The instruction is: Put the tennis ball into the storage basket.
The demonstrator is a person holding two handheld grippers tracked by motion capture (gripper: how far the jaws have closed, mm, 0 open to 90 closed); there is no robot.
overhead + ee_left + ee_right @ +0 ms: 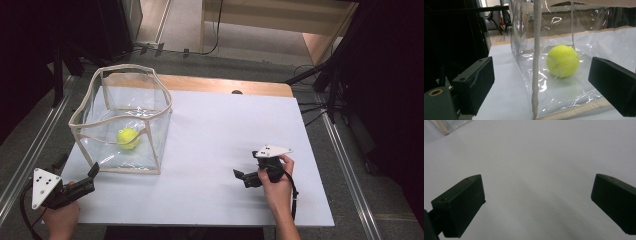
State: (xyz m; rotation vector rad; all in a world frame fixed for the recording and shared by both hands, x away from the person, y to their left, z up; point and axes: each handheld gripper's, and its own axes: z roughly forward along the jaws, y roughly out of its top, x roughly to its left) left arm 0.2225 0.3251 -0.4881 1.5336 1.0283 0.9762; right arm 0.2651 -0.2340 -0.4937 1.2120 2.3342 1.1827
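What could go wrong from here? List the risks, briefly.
1. The left gripper is open, level with the clear bag's white corner seam; closing there may pinch soft plastic and drag or tip the bag.
2. The tennis ball lies loose inside and could roll if the bag shifts.
3. The right gripper, open over the white table, stands apart from the bag and cannot steady it.

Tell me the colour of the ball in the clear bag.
Yellow-green ball; the left gripper view shows it best.
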